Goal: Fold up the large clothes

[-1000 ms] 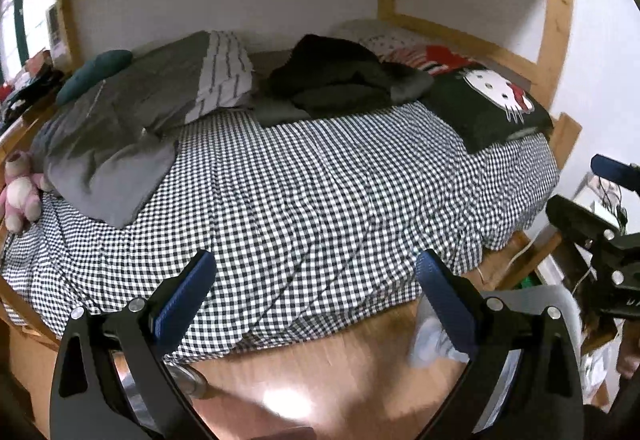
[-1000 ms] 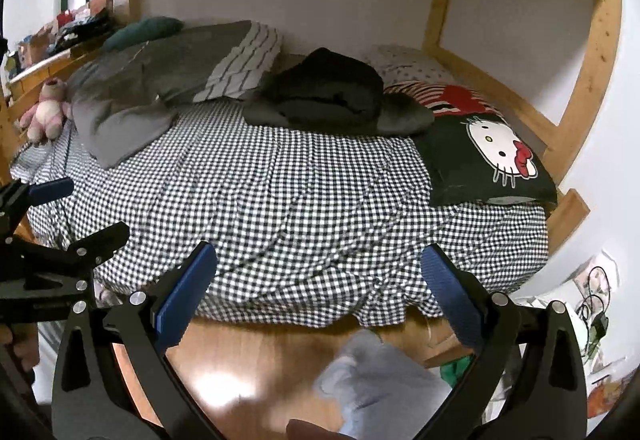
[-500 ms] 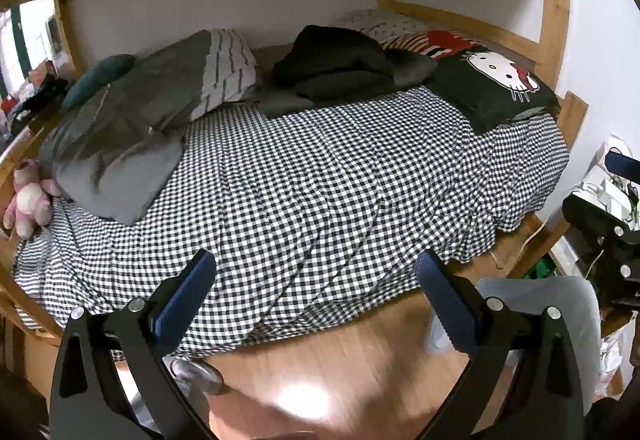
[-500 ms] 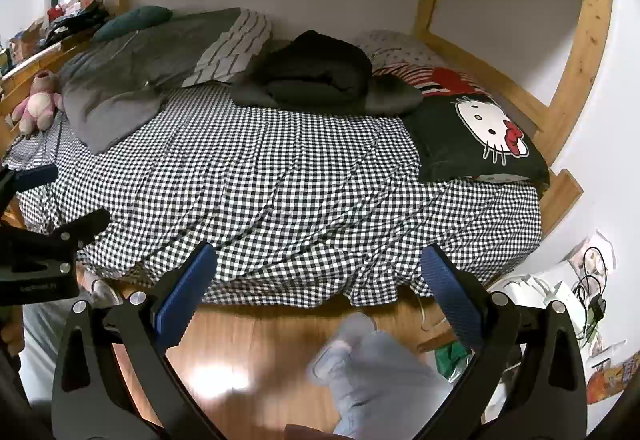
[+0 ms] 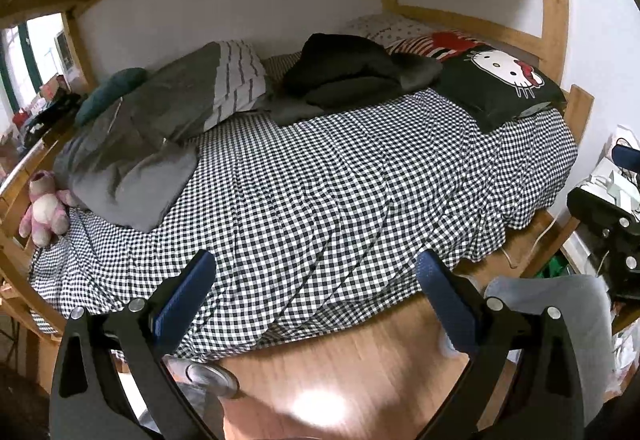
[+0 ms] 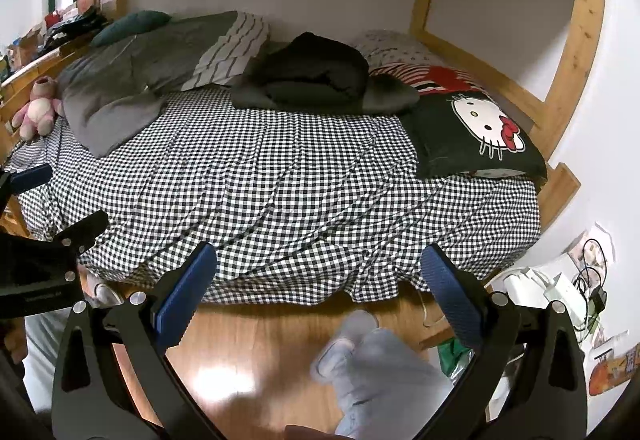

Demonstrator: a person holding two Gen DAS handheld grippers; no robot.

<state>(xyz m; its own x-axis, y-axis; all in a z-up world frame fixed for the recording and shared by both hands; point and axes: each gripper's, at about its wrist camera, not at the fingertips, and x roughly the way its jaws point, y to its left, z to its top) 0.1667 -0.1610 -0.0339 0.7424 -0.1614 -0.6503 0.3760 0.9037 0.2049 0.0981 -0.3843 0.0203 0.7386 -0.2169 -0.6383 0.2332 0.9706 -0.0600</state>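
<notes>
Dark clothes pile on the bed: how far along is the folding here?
Nothing looks done: the dark clothes pile lies bunched near the wall on the checkered bed. Nothing is in hand; the left gripper and right gripper hang with jaws open over the floor. Reaching, spreading and folding all remain.

Both views have pulled back from the bed point(image 5: 320, 191), showing more wooden floor point(image 6: 248, 332) than before
</notes>
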